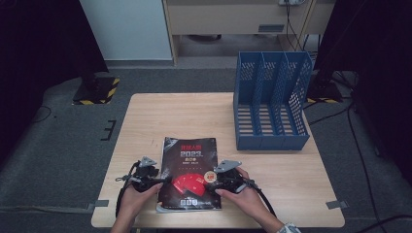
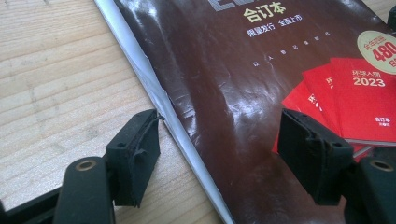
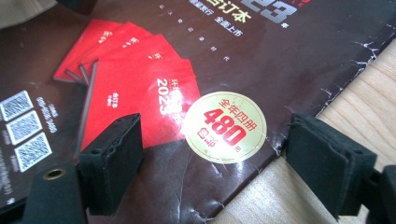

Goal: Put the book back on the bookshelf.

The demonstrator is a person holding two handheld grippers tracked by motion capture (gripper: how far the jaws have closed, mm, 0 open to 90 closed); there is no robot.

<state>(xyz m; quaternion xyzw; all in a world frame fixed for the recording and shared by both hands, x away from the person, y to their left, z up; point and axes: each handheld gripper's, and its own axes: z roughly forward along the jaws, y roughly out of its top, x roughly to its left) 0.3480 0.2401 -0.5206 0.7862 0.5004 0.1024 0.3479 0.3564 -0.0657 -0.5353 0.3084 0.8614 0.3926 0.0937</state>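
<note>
A thick dark-covered book (image 1: 189, 165) with a red fan of booklets and a round gold sticker (image 3: 224, 127) printed on it lies flat near the table's front edge. My left gripper (image 1: 163, 183) sits at the book's left edge. In the left gripper view its jaws (image 2: 219, 135) stand apart: one pad (image 2: 135, 154) is over the wood beside the white page edge, the other over the glossy cover (image 2: 224, 70). My right gripper (image 1: 210, 182) sits at the book's right edge. Its jaws (image 3: 215, 140) are open too, one pad (image 3: 114, 158) over the cover (image 3: 280, 60) and one over the wood.
A blue perforated file holder (image 1: 272, 107) with three slots stands at the table's back right. The wooden table (image 1: 184, 114) has bare surface behind the book and to both sides. Grey carpet surrounds it, with cables on the floor at right.
</note>
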